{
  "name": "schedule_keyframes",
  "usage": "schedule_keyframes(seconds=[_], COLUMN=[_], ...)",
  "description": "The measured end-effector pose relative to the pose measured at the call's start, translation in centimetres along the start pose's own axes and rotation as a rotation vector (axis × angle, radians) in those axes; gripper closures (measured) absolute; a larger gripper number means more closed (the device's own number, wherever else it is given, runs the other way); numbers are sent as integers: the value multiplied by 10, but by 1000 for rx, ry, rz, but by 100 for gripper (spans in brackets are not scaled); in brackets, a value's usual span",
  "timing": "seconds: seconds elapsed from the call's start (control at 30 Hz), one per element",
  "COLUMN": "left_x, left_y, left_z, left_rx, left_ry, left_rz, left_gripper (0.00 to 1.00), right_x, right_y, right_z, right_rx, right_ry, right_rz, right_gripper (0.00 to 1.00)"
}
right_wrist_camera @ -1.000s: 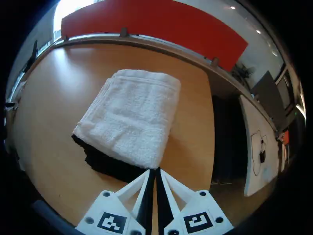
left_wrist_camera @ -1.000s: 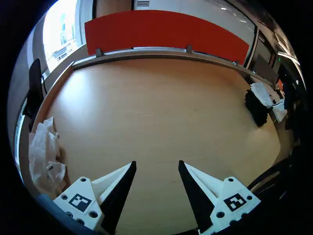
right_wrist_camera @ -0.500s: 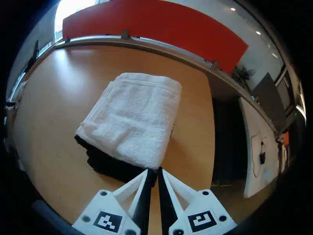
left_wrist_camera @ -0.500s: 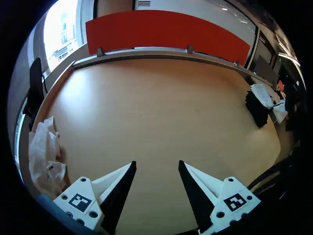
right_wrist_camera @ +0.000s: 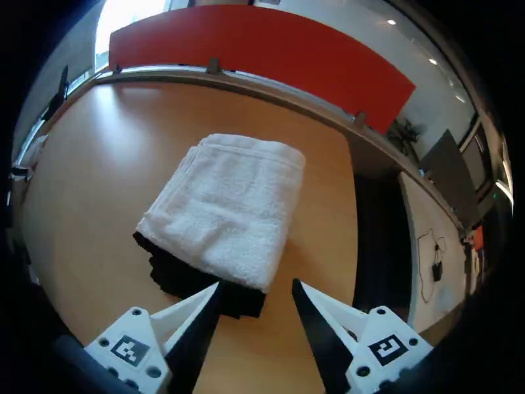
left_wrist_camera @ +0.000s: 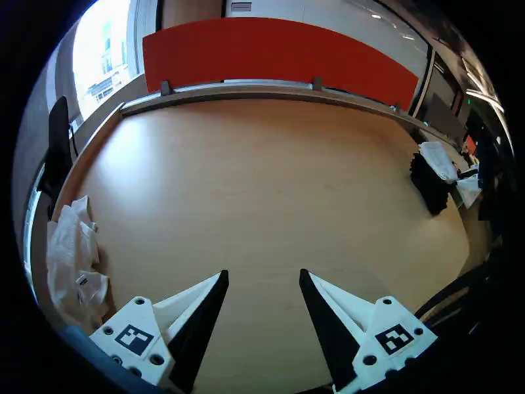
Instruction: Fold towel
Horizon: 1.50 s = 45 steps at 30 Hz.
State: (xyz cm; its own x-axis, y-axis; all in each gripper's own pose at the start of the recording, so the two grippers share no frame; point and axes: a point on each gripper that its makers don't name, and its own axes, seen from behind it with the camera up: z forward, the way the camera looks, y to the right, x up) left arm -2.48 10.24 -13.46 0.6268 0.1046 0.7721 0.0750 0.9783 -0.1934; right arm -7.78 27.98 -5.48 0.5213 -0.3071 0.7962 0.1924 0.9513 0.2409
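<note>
An office is indicated by the wide wooden table [left_wrist_camera: 262, 184], edged by a red partition screen [left_wrist_camera: 275, 56], beside a large window [left_wrist_camera: 102, 56].

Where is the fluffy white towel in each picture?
Left gripper view: the white towel is small, at the far right edge, lying on a black pile.
Right gripper view: the towel is in the middle, just beyond the open right gripper.
Shared landmark: the red panel along the table's far edge, at the top of both views.
</note>
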Motion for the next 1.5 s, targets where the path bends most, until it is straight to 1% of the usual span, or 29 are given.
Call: schedule_keyframes(seconds=[0.1, 0.17, 0.2, 0.23, 0.3, 0.43, 0.53, 0.6, 0.7, 0.9, 1.1, 1.23, 1.5], left_x=[0, 0, 0, 0, 0, 1, 2, 3, 4, 6, 13, 21, 40], left_y=[-1, -2, -2, -3, -3, -4, -4, -4, -5, -6, -11, -14, -18], left_z=[0, -1, -1, -2, -2, -3, -4, -4, -5, -6, -8, -10, -13], left_rx=[1, 3, 3, 3, 3, 5, 5, 5, 4, 8, 20, 32, 46], left_ry=[1, 3, 4, 5, 7, 11, 15, 16, 20, 29, 49, 71, 117], left_rz=[0, -2, -2, -4, -7, -8, -7, -7, -6, -6, -7, -10, -10], left_gripper=[21, 21, 21, 21, 21, 21, 21, 21, 21, 21, 21, 21, 21], right_x=[2, 7, 9, 14, 23, 43, 54, 59, 62, 59, 65, 75, 102], right_y=[-3, -7, -9, -11, -14, -12, -10, -8, -7, -9, -13, -17, -23], right_z=[-2, -4, -5, -7, -10, -16, -20, -22, -24, -24, -27, -33, -54], right_rx=[4, 12, 16, 17, 20, -2, -19, -31, -34, -51, -72, -78, -111], right_ry=[7, 20, 27, 45, 78, 143, 181, 199, 209, 211, 246, 300, 459], right_rz=[7, 26, 34, 53, 87, 189, 262, 307, 333, 322, 310, 319, 338], right_gripper=[23, 23, 21, 17, 14, 13, 7, 6, 6, 6, 6, 7, 6])
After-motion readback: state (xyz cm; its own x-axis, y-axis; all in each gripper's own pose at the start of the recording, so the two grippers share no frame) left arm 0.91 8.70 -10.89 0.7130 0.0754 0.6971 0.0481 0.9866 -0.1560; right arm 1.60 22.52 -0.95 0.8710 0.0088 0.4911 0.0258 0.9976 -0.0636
